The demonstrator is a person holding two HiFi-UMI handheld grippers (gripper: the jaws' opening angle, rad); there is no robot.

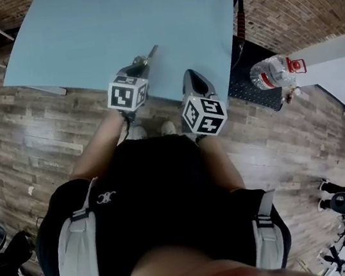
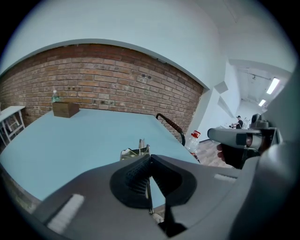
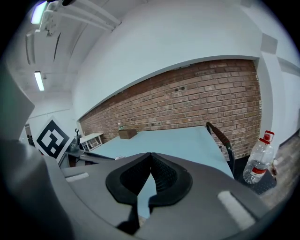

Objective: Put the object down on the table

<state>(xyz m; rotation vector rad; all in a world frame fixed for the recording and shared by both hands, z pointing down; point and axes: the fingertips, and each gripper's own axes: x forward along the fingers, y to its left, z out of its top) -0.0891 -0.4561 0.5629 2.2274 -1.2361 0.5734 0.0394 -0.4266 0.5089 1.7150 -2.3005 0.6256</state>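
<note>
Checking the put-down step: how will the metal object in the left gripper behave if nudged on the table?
Probably stiff: the metal object holds its shape beyond the shut left gripper. Likely light, as only a thin edge is pinched. Shiny metal on the smooth table may slide rather than roll.

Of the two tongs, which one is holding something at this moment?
The left tongs: a thin metal object is clamped between them and sticks out over the blue table. The right tongs are closed on nothing.
</note>
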